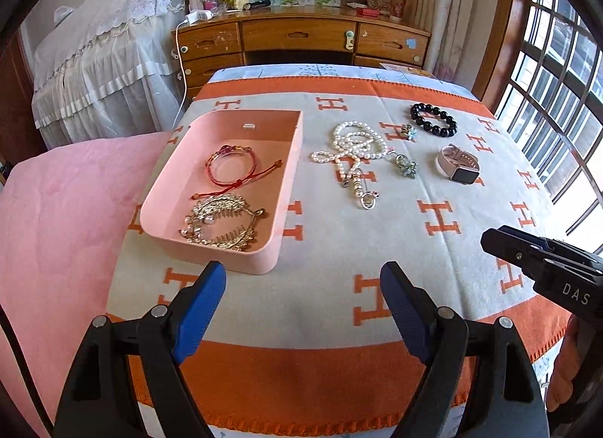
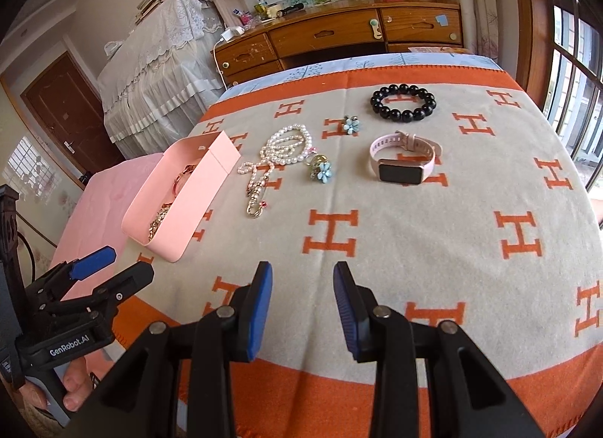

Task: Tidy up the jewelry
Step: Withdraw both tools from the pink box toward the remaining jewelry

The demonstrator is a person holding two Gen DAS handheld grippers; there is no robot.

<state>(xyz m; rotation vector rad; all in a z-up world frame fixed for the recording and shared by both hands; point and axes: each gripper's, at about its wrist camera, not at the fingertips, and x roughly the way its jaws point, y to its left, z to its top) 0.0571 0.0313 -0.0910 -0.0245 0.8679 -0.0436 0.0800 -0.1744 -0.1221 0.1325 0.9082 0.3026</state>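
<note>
Both grippers empty, held back off the blanket: left gripper (image 1: 301, 287) wide, right gripper (image 2: 301, 287) narrower but parted. Pink box (image 1: 264, 257) at 10 o'clock already holds two pieces; pearl necklace (image 1: 358, 144), black bracelet (image 1: 433, 119), watch (image 1: 458, 165) lie loose at 12–1, awaiting pickup.

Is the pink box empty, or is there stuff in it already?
Not empty. The pink box is open on top, and a red cord bracelet and a gold hair comb lie inside it.
</note>
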